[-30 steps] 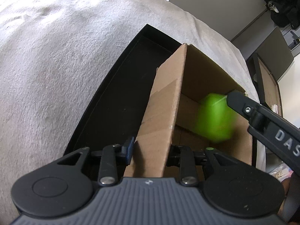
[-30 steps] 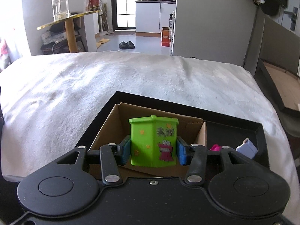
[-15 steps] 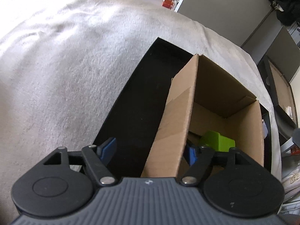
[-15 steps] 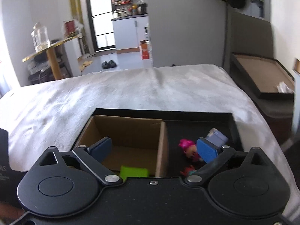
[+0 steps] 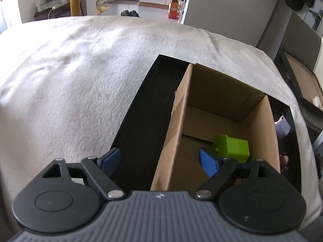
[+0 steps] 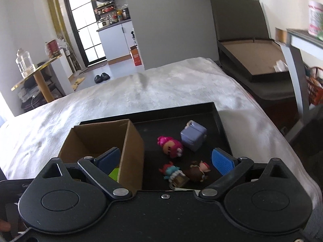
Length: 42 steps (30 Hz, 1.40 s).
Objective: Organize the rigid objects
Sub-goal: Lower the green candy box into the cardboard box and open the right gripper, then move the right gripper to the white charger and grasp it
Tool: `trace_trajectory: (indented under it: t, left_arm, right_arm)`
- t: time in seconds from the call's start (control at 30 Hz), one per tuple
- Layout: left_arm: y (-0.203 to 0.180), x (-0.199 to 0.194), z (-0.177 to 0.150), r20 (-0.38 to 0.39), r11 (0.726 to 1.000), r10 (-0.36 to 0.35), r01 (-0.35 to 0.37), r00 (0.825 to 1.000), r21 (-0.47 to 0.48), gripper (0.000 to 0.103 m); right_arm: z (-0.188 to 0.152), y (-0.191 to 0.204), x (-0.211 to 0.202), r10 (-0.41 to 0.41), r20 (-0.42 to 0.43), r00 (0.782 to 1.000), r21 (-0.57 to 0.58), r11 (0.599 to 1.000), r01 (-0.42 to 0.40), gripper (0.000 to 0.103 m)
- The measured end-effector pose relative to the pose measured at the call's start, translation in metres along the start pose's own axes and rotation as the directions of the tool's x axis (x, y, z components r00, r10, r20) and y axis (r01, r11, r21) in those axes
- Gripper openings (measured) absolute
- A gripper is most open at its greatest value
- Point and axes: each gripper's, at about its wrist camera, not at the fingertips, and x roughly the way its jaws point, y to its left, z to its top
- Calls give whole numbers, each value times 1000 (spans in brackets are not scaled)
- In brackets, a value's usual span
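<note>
A green toy box (image 5: 232,150) lies on its side inside the open cardboard box (image 5: 222,92), which stands in a black tray (image 5: 141,121). My left gripper (image 5: 159,161) straddles the box's left wall; its jaws are opening and the pads are clear of the wall. In the right wrist view my right gripper (image 6: 165,159) is open and holds nothing. It hovers over the cardboard box (image 6: 133,141) wall and the tray (image 6: 220,121) floor. There lie a pink figure (image 6: 170,146), a lilac cube (image 6: 193,137), a teal-haired figure (image 6: 171,171) and a brown figure (image 6: 196,171). A sliver of the green box (image 6: 114,174) shows.
The tray rests on a bed under a white blanket (image 5: 80,80) that spreads wide to the left and far side. A dark bench with a flat tray (image 6: 252,60) stands off the right edge. A side table with a glass jar (image 6: 24,62) is far left.
The right gripper let go of the green box, which now lies in the cardboard box, and swung right over the toys. The left gripper opened off the box wall and lifted back.
</note>
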Motion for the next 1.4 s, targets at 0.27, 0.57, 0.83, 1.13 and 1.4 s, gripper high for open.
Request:
trace_trajectory:
  t: [0.27,0.57,0.83,1.13,1.4]
  left_arm:
    - [-14,-4,-3,15,998,39,-40,999,44,87]
    - [-20,4,-5,-3,996,81,-81,997,47,87]
    - [-38,12,-9,19,981,152,-153,988,121,87]
    - [-41,25,-9,31,961,232,-234,972,147,87]
    - [-46,30,-11,41,949,263,-266,964,172,87]
  right_arm:
    - [-9,-29,6,6,-37,999,91,996,-3,99]
    - [-24,-56,30,15,-124,992,143,990,3,95]
    - [-45,-56,53,29,-212,977,134,991,0,90]
    - [-55,-39,77,19,-268,963,72,997,1,88]
    - [-62,-35,87,-46,-272,961,25,998,55,65]
